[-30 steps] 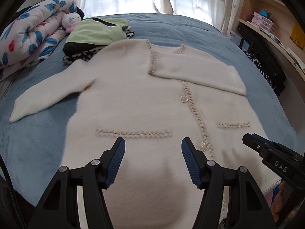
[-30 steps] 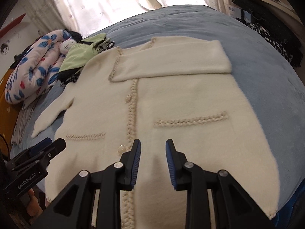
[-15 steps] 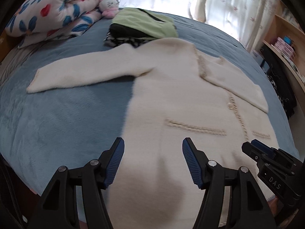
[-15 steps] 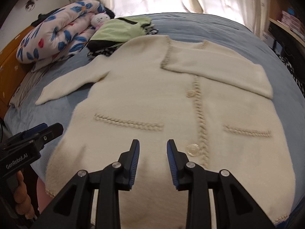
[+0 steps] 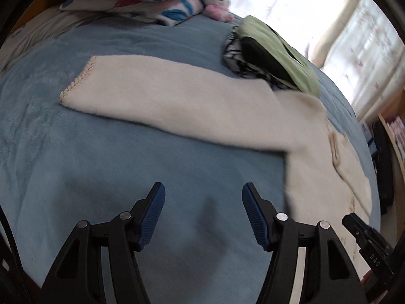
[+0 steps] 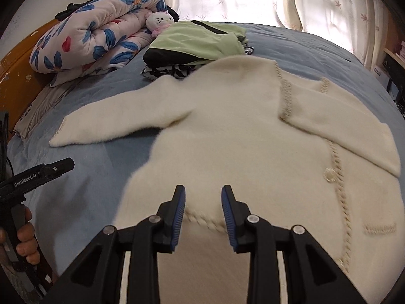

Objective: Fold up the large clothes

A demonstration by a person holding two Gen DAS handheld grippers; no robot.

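A cream knit cardigan (image 6: 240, 136) lies flat on the blue bed cover (image 6: 96, 177), front up, with braided trim and buttons. Its right sleeve is folded across the chest (image 6: 349, 136). Its left sleeve (image 5: 162, 96) stretches out to the left, cuff at the far end. My left gripper (image 5: 203, 212) is open and empty above the bare blue cover (image 5: 101, 167), below the outstretched sleeve. My right gripper (image 6: 203, 215) is open with a narrower gap, empty, above the cardigan's lower left front. The left gripper also shows in the right wrist view (image 6: 50, 169).
A stack of folded clothes with a green top (image 6: 197, 43) lies beyond the cardigan's shoulder. A rolled floral quilt (image 6: 96, 43) and a plush toy (image 6: 159, 21) lie at the head of the bed. Curtains and shelves stand at the right.
Both grippers have swung left. The left one has left the cardigan's hem and now faces the outstretched sleeve over bare cover. The cardigan has not moved.
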